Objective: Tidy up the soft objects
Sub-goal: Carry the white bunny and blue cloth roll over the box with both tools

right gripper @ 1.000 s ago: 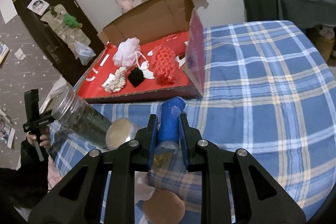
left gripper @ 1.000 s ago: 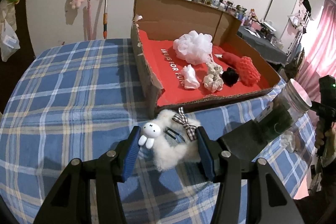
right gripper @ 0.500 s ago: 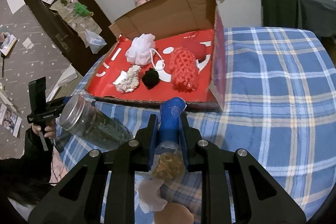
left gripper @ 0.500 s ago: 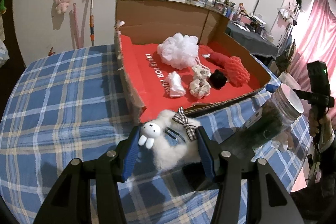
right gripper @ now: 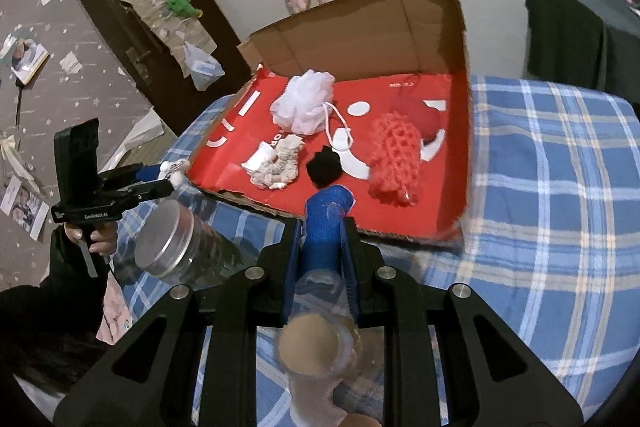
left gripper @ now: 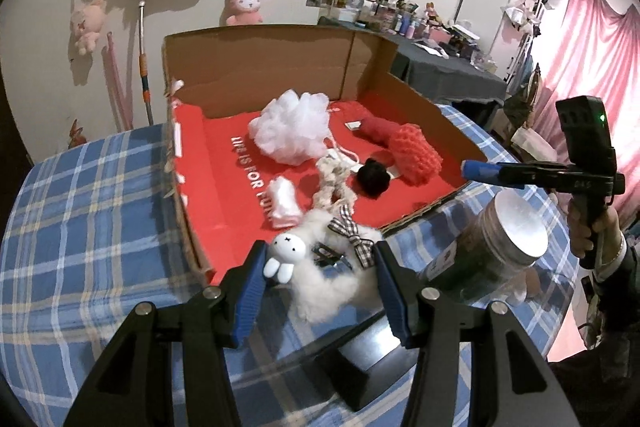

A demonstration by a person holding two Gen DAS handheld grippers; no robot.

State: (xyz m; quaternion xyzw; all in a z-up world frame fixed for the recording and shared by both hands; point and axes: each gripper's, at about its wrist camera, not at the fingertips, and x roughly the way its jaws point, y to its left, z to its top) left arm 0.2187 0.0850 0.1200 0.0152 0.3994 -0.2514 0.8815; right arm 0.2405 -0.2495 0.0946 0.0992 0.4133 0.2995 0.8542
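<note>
Carrying step, both hands loaded, headed for the cardboard box (left gripper: pixel 424 107).

Left gripper (left gripper: pixel 320 287) clamps a white fluffy toy (left gripper: pixel 332 291) with a small rabbit figure and checked bow; the toy hangs between the pads, right over the box's near edge. Right gripper (right gripper: pixel 320 251) is nearly closed, pinching a blue roll (right gripper: pixel 326 223) that sticks out past the fingertips, just short of the box's near wall.

Already lying in the red-lined box: white bath puff (left gripper: pixel 292 131), red mesh sponge (left gripper: pixel 416 157), black pompom (left gripper: pixel 374 179), cream scrunchie (left gripper: pixel 332 187).

Next move, as I judge it: carry each piece over the wall, find a bare red patch, let go.

In the way: a lidded jar (left gripper: pixel 492 259) on the checked tablecloth (left gripper: pixel 80 227) between the hands; the box's raised flaps.
</note>
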